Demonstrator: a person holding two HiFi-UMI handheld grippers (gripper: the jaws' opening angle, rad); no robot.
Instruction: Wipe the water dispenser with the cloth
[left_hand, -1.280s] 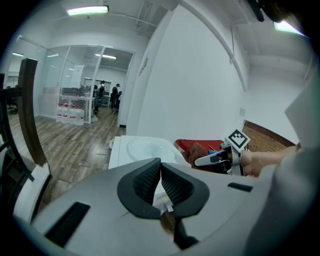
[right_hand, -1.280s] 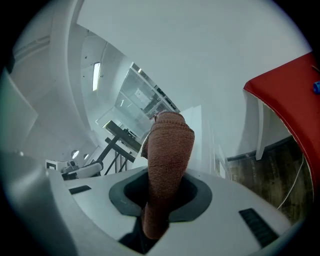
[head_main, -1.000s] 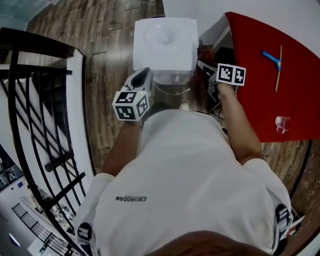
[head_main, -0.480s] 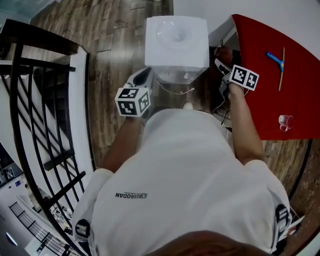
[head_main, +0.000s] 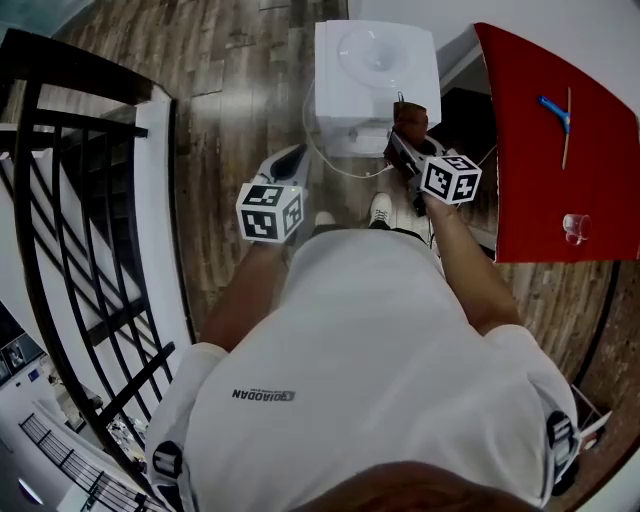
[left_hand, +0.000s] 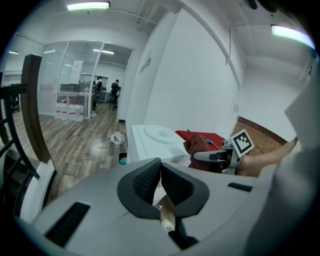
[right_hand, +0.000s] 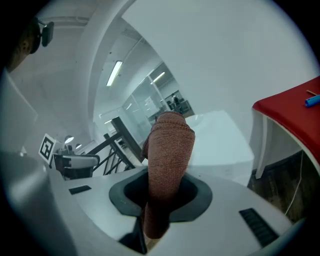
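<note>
We find the left gripper (left_hand: 160, 172) with its jaws pressed together on nothing, held near the front left of the white water dispenser (head_main: 375, 70). The right gripper (head_main: 404, 142) pinches the brown cloth (right_hand: 169, 150), which stands upright at the dispenser's front right corner, just beside the red table (head_main: 545, 190)

The cloth (right_hand: 167, 165) hides part of the water dispenser (right_hand: 220, 142).
</note>
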